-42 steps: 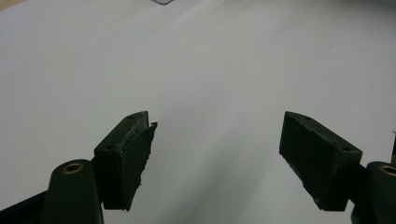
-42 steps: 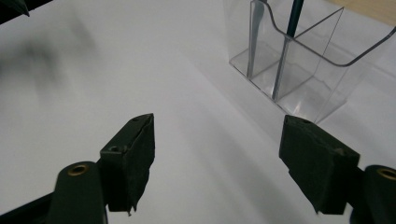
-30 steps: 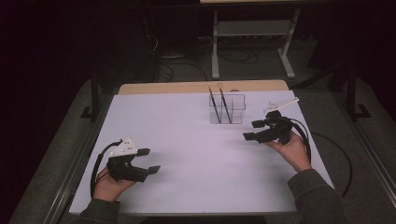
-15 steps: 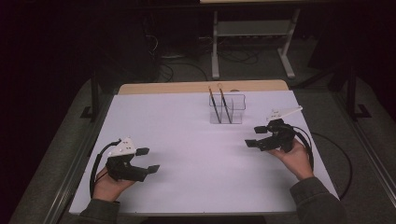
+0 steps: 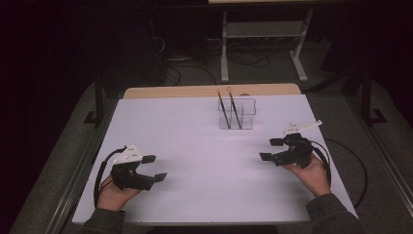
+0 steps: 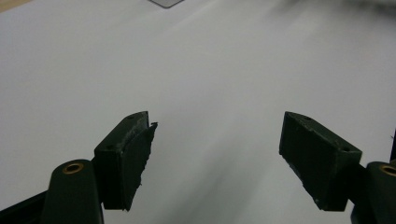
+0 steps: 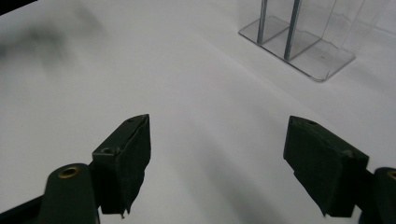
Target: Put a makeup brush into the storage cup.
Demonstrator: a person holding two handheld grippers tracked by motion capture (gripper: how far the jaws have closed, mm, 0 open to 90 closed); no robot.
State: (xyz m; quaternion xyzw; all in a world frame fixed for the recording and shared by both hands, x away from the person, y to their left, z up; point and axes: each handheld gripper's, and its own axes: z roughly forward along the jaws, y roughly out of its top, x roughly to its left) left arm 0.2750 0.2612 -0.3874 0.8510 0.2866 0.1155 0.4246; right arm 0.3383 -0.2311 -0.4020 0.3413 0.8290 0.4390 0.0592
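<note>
High view puts the clear holder (image 5: 237, 114) at the far middle of the white table (image 5: 195, 146), with two pencils (image 5: 229, 109) standing in it, each leaning a little and each in its own compartment as far as you can tell. That looks like the work largely done: nothing loose lies on the table for you to pick up, so what is left, by my reading, is only to bring your hands to rest.

Your right gripper (image 5: 271, 148) sits well apart from the holder, nearer you and to its right, jaws spread wide and with nothing between them; they have just been opening a touch further. Your left gripper (image 5: 155, 167) lies near the table's front left, jaws likewise apart and bare.

Right gripper view gives you what the high one cannot: the holder's (image 7: 299, 42) base and the divider between the two pencil shafts (image 7: 293, 29), seen close, beyond its own jaws. Left gripper view looks across bare white surface, with a corner of the holder (image 6: 166, 2) just at its top edge.
</note>
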